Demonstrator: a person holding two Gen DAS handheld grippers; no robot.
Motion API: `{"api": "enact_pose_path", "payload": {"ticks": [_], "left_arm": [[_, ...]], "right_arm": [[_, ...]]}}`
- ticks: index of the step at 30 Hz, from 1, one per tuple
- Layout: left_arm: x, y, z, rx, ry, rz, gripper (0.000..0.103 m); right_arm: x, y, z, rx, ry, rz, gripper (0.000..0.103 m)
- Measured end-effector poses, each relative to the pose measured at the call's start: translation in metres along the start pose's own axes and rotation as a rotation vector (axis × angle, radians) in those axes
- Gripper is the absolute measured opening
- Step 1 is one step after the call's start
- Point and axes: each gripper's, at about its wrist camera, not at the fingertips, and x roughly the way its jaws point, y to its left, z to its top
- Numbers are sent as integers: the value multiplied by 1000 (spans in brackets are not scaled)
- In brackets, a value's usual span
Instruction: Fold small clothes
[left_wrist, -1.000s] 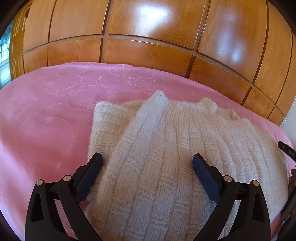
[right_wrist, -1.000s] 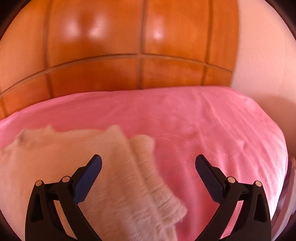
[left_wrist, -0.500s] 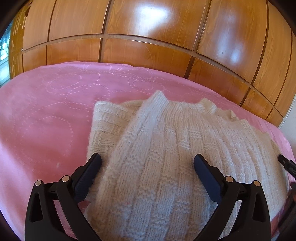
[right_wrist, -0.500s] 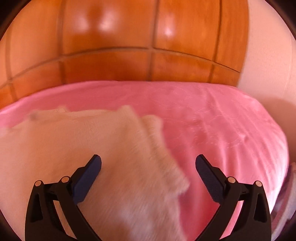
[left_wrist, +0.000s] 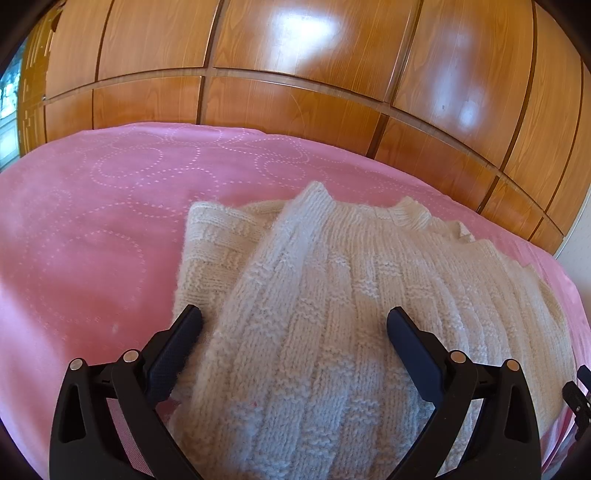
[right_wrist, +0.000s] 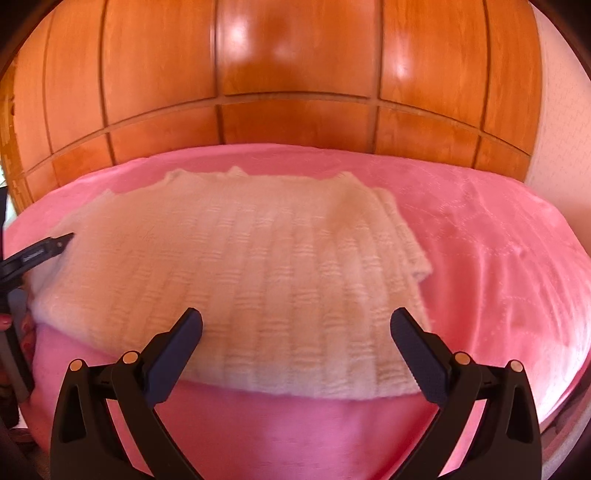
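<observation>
On the pink bedspread (left_wrist: 92, 236), in front of the wooden panelling (left_wrist: 295, 92), lies a cream knitted sweater (left_wrist: 351, 314), its collar toward the far side and its hem toward the near edge. Both sleeves are already turned in: the left one slants across the body with its cuff up near the collar, and along the right edge the other lies folded under or beside the body in layers. The left gripper (left_wrist: 293, 334) hovers low over the left half of the knit, fingers spread wide and holding nothing, much as it did a second ago. The change is on the other side: the right gripper (right_wrist: 295, 332), also spread and empty, has swung left and drawn back toward the near edge, so that where it looked at only the right margin of the sweater and bare bedspread, it now faces the whole width with the hem just ahead of its fingers. Its picture is blurred, so it seems in motion. The tip of the left gripper shows at the far left of that view. This reads as the sleeve folds being finished and both tongs lining up at the hem, likely to pinch it and carry it toward the collar.
</observation>
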Motion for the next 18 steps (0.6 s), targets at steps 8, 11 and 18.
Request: {"api": "enact_pose_path", "payload": {"ticks": [8,11,18], "left_arm": [[-25,13,-3,-65,-75,51,99],[-43,29,-8,-116,-114,81,99],[-30,46,-14,-149,65,-11,89]], "right_arm": [[24,10,-25,-74,-6,-58,101],[25,11,-25,-79,-13,-66,101],[19,14,-33,-67,-30,-64,101]]}}
